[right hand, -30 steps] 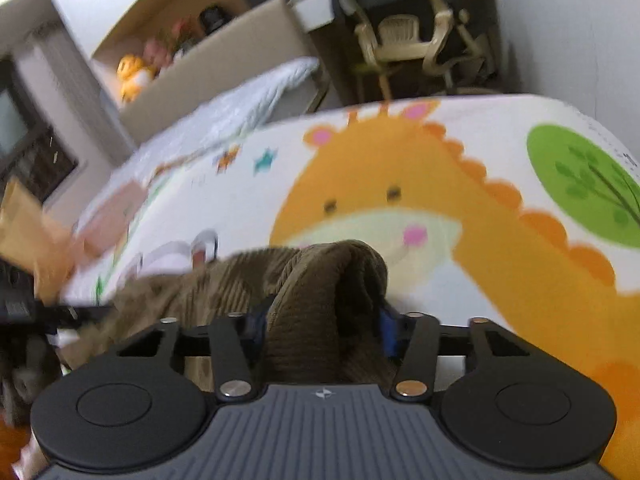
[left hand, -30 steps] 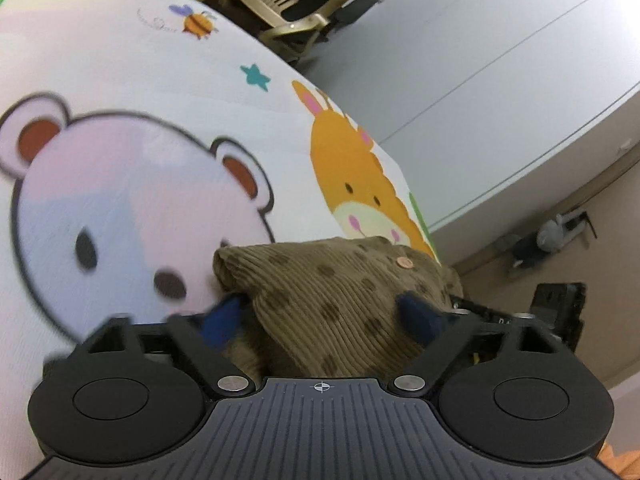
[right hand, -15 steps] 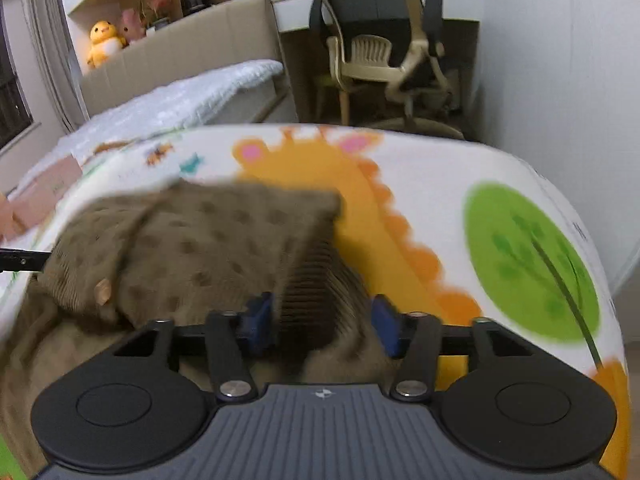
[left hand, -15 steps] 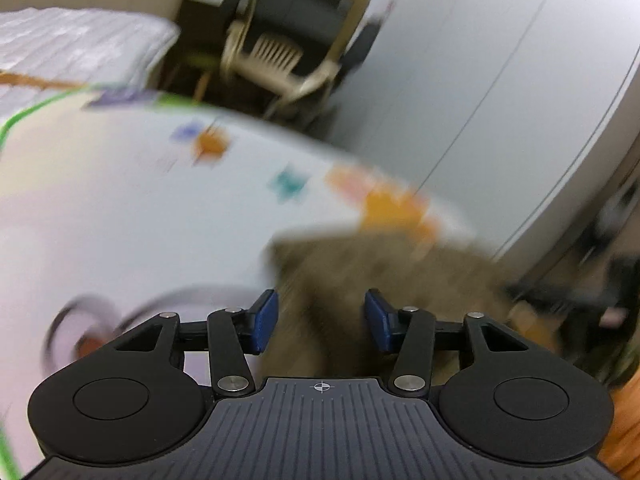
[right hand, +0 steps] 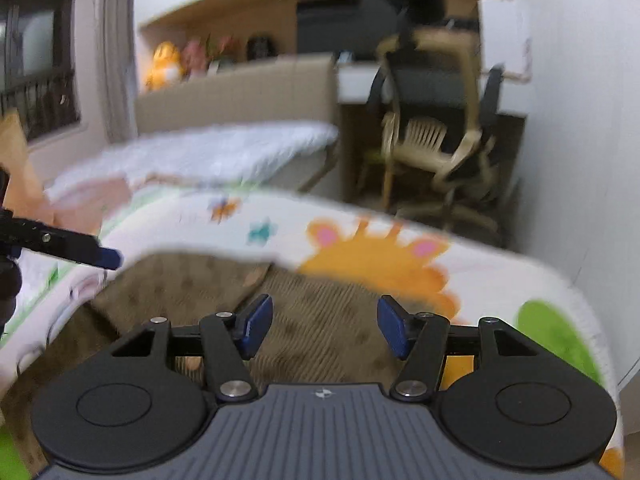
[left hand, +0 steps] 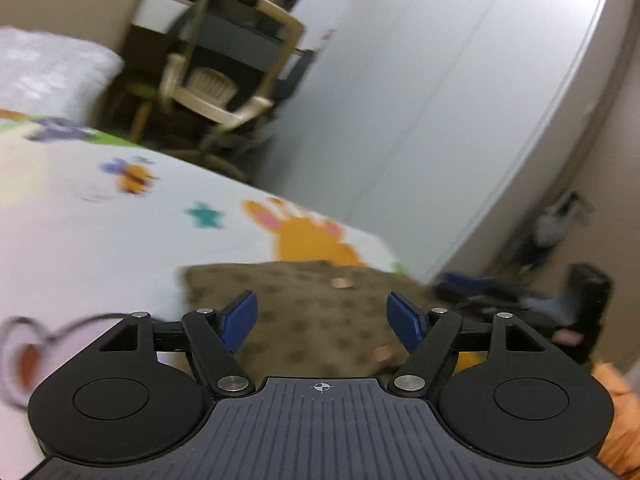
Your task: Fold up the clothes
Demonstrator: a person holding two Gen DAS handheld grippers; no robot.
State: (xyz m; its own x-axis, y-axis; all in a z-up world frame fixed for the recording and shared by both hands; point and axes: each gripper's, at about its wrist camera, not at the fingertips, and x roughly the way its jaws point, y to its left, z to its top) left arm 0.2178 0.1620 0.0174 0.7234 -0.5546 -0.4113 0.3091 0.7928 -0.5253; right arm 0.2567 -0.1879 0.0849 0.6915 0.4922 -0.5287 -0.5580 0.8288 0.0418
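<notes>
- Brown spotted corduroy garment (left hand: 316, 304) lies flat on the cartoon-animal play mat (left hand: 100, 240), partly folded; a folded-over flap shows in the right wrist view (right hand: 188, 284), ribbed layer beside it.
- Left gripper (left hand: 322, 316): jaws opening, wide apart, nothing between the pads; cloth sits below and just ahead, not pinched.
- Right gripper (right hand: 325, 326): jaws moderately wide, blue pads clear of the fabric; garment lies under and ahead of them, not held.
- Left gripper's fingertip also pokes in at the left edge of the right wrist view (right hand: 108, 258), near the garment's far-left corner.
- Key relation: garment lies straight ahead and below both grippers; long axis looks to run left-right across the mat, flap on the left side. Left gripper looks nearer the flap corner, right gripper nearer the ribbed portion by the giraffe print (right hand: 380, 256).
- Judgement: one fold laid and released; next grab likely needs an edge pinch, both views blurred so exact edges unclear.
- Background: beige chair (right hand: 432, 148), bed (right hand: 208, 156).
</notes>
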